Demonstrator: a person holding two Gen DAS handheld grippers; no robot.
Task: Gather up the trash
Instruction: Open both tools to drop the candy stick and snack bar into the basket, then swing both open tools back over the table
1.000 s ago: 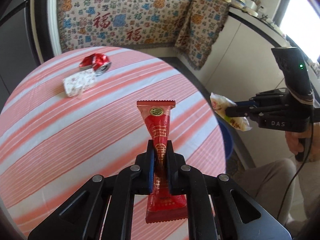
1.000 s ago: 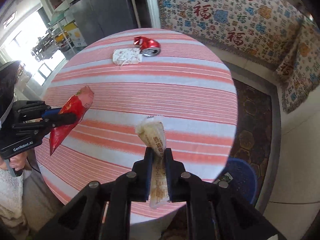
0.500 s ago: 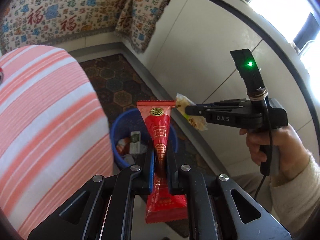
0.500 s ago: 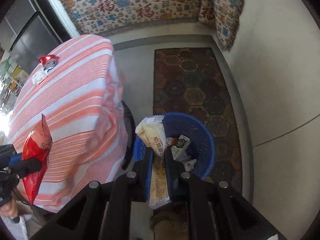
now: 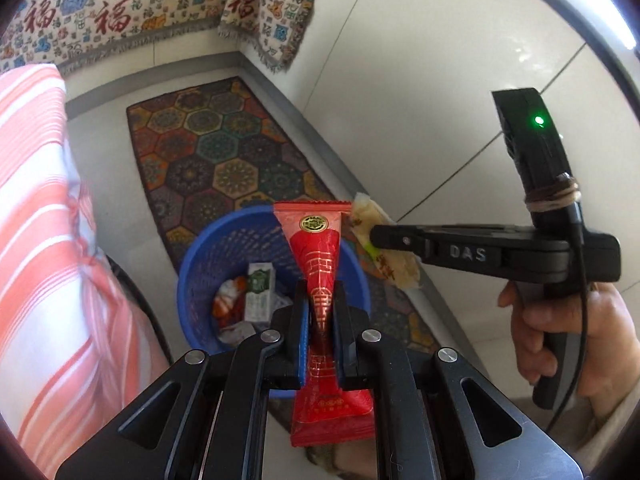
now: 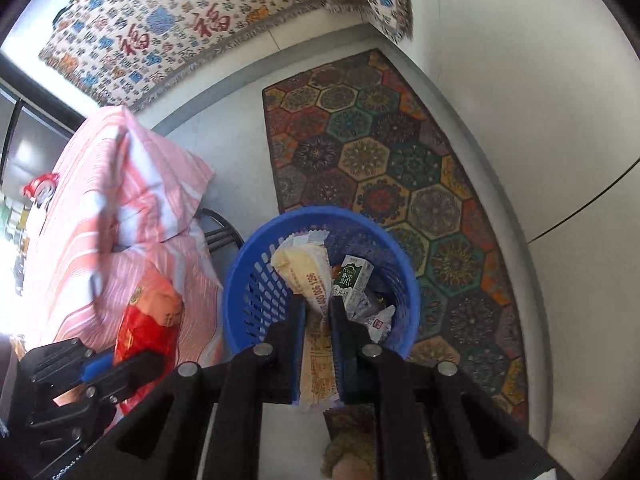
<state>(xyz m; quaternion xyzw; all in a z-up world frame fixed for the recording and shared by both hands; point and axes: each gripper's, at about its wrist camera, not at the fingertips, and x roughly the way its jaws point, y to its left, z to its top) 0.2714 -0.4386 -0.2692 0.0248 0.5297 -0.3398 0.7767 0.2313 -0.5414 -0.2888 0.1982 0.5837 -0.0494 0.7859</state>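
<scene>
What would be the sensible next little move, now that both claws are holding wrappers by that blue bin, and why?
Probably opening the right gripper first. Its yellow wrapper hangs right over the blue basket, which already holds a green carton, so it should drop inside. The left gripper holds its red wrapper nearer the rim, beside the striped tablecloth, so it may need to shift over first.

Your view takes in pale glossy wall tiles [image 5: 420, 80] at 1 o'clock, a patterned fringed cloth [image 6: 168, 28] draped at 11, a hexagon-print rug [image 6: 400, 160] across grey floor, a pink striped tablecloth [image 5: 36, 240] at 9, bright daylight at the left edge.
</scene>
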